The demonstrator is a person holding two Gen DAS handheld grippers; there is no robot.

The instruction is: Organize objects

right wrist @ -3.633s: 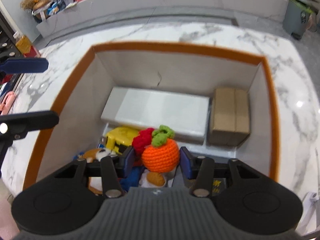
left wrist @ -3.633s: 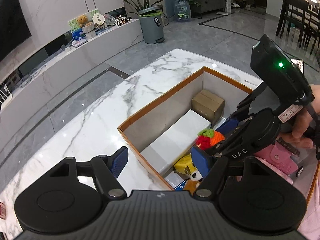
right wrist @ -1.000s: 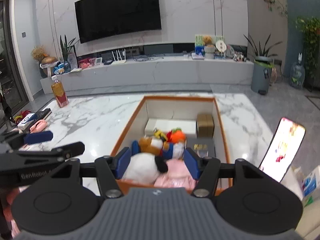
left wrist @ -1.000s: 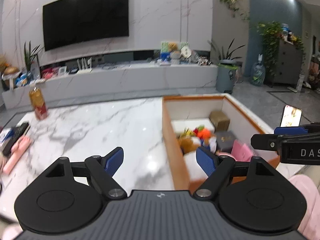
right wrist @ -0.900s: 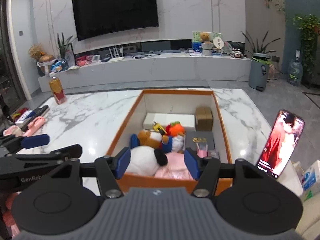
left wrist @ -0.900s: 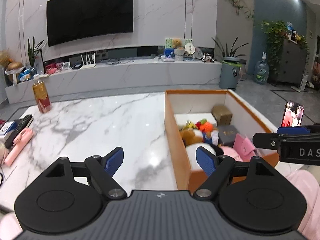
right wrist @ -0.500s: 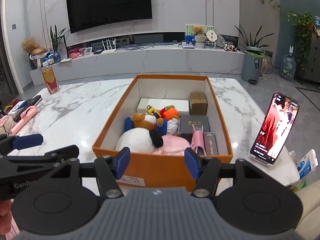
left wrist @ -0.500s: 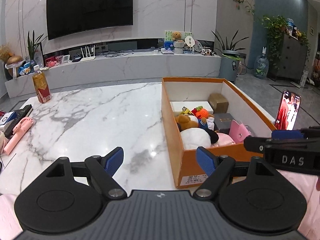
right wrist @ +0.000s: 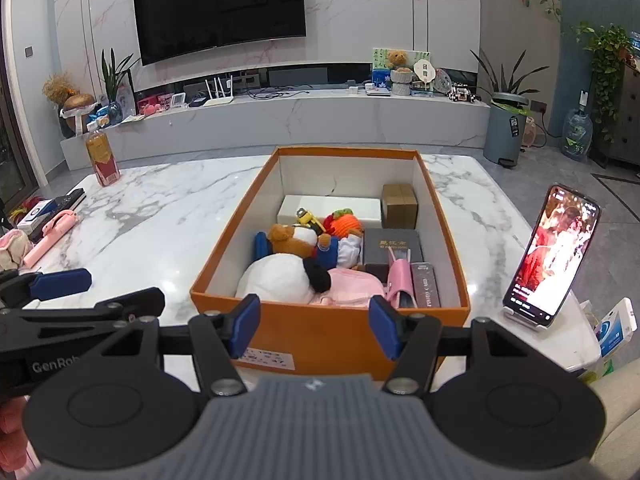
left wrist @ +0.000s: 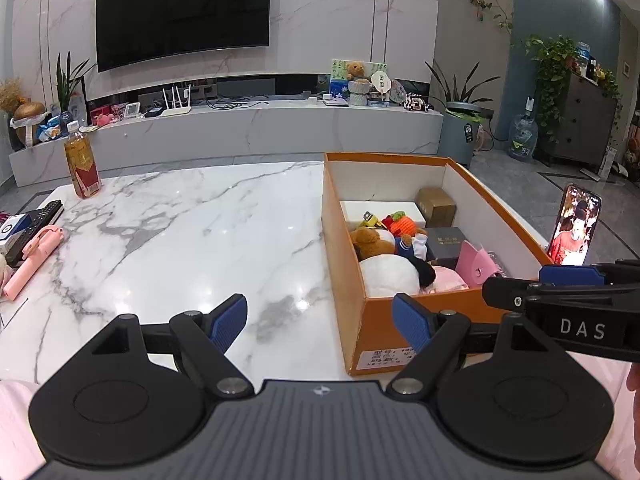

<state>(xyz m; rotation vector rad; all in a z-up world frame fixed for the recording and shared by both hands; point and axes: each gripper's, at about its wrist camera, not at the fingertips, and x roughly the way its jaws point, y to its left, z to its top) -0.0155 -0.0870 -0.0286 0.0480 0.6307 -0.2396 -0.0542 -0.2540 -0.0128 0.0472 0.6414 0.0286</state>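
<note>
The long orange cardboard box [right wrist: 332,334], full of toys, sits right in front of my right gripper [right wrist: 314,332]. Its long side runs away from me. My left gripper [left wrist: 320,322] is off beside the box, so the right one is nearer. Both point down a bit, wide apart, holding nothing.

the box [right wrist: 332,334] sits on the table [right wrist: 168,220], toward its right side. inside it, a carton [right wrist: 400,204] stands in the far right corner, plush toys [right wrist: 288,268] fill the near left, and a book [right wrist: 392,248] lies right of them. a phone [right wrist: 550,256] stands right of the box; a bottle [right wrist: 102,156] stands at the table's far left.
</note>
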